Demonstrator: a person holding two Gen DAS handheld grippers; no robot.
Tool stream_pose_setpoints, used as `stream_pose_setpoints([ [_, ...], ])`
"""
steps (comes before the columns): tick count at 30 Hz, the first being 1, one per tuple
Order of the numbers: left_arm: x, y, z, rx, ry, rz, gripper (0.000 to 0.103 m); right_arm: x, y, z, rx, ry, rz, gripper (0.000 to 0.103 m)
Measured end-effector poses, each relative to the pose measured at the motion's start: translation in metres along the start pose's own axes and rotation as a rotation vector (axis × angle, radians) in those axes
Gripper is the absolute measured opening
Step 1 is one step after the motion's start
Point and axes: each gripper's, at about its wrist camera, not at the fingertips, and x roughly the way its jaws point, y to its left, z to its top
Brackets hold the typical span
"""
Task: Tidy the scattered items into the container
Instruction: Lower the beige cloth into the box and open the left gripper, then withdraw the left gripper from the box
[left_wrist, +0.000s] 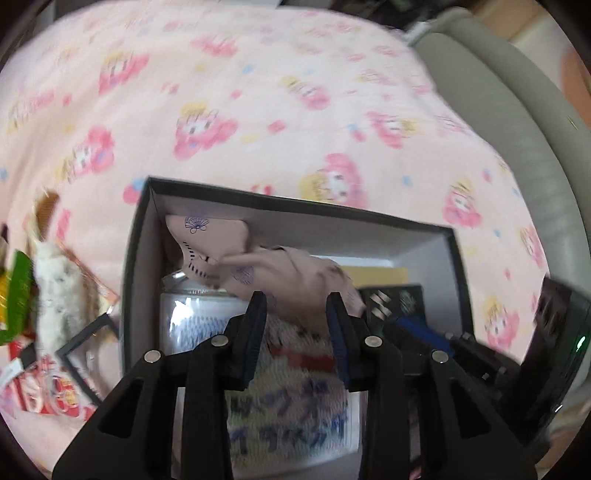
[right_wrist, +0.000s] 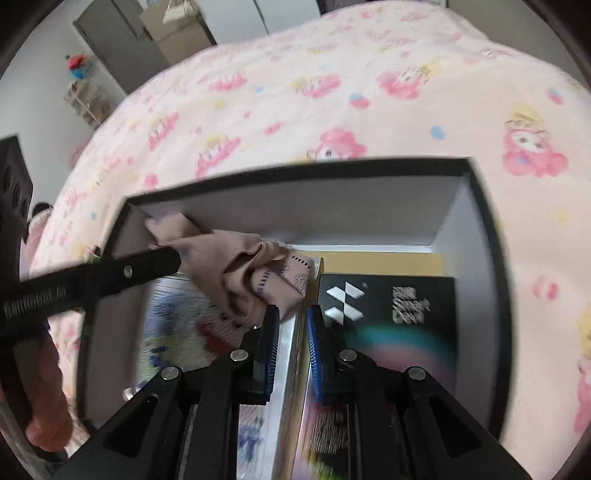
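A black box (left_wrist: 142, 236) with grey inner walls sits on a pink bedspread. It also shows in the right wrist view (right_wrist: 491, 236). Inside lie a crumpled pink cloth (left_wrist: 258, 266) (right_wrist: 236, 266), a clear-wrapped item with blue print (left_wrist: 295, 413) (right_wrist: 173, 332) and a black packet (left_wrist: 399, 299) (right_wrist: 391, 306). My left gripper (left_wrist: 297, 306) is open, its fingers just above the cloth's near edge. My right gripper (right_wrist: 291, 317) is narrowly open over the box, beside the black packet, holding nothing. The left gripper also shows in the right wrist view (right_wrist: 110, 277), reaching into the box.
Scattered items lie left of the box: a white fluffy thing (left_wrist: 55, 295), a green piece (left_wrist: 16, 295), red packets (left_wrist: 40, 391) and a black-framed clear case (left_wrist: 88, 350). A grey headboard (left_wrist: 517, 129) is at the right. The bed's far edge (right_wrist: 122, 107) meets the room floor.
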Motion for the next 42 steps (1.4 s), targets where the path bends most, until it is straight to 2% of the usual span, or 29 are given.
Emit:
stream_pose_setpoints([
  [3,-0.028,-0.019,-0.018,0.07,-0.07,0.008,0.043,-0.037,0.013,-0.011,-0.043,-0.09,-0.031,0.013],
  [7,-0.072,-0.035,-0.046,0.144,-0.131,-0.01,0.046,-0.077,0.031,-0.035,-0.002,-0.182,-0.067,0.013],
  [13,-0.129,-0.043,-0.092,0.235,-0.173,-0.023,0.047,-0.119,0.071,-0.076,-0.051,-0.217,-0.083,0.013],
  [16,-0.148,-0.03,-0.12,0.204,-0.175,-0.049,0.051,-0.133,0.094,-0.101,-0.091,-0.225,-0.056,0.013],
  [18,-0.155,-0.019,-0.139,0.19,-0.161,-0.072,0.051,-0.133,0.109,-0.119,-0.114,-0.212,-0.034,0.016],
  [21,-0.162,0.002,-0.163,0.162,-0.149,-0.051,0.051,-0.126,0.129,-0.14,-0.137,-0.177,-0.037,0.018],
  [26,-0.17,0.035,-0.182,0.111,-0.151,-0.019,0.051,-0.113,0.164,-0.152,-0.201,-0.15,-0.02,0.018],
  [33,-0.185,0.076,-0.196,0.082,-0.162,0.029,0.05,-0.092,0.205,-0.16,-0.252,-0.091,0.062,0.018],
  [36,-0.185,0.1,-0.198,0.018,-0.154,0.02,0.05,-0.079,0.218,-0.16,-0.251,-0.065,0.102,0.018],
  [42,-0.182,0.123,-0.201,-0.014,-0.154,0.005,0.05,-0.061,0.241,-0.161,-0.289,-0.029,0.064,0.019],
])
